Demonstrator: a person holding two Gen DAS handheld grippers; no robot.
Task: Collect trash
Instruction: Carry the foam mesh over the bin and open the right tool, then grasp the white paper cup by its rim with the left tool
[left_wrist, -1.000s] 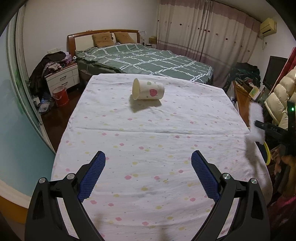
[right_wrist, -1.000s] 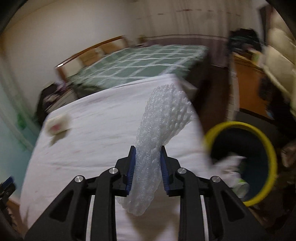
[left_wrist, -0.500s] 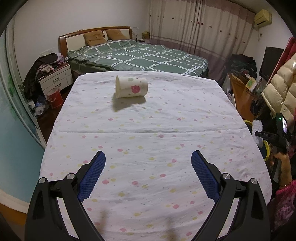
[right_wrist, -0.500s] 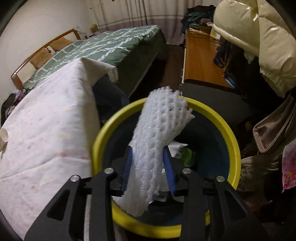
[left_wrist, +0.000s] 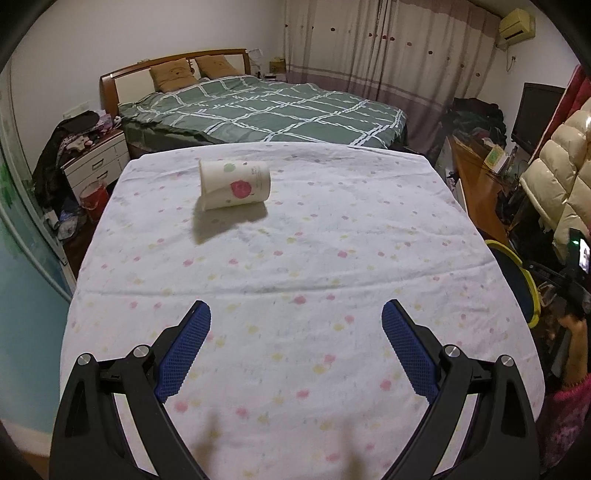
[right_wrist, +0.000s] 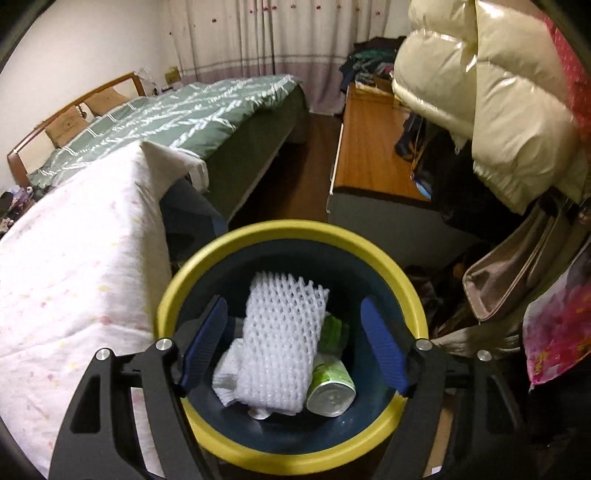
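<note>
The right gripper (right_wrist: 293, 345) is hanging wide apart over the yellow bin (right_wrist: 284, 230), and the white foam net (right_wrist: 282, 347) is lying inside. The left gripper (left_wrist: 295, 332) is spread wide too, with a paper cup (left_wrist: 234, 183) lying sideways on the table (left_wrist: 332, 258)

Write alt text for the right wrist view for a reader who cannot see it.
The open right tool hangs over a yellow-rimmed bin, with a white foam net lying inside on other trash, including a green-labelled can. A table with a white spotted cloth stands to the left, a green bed behind.
</note>
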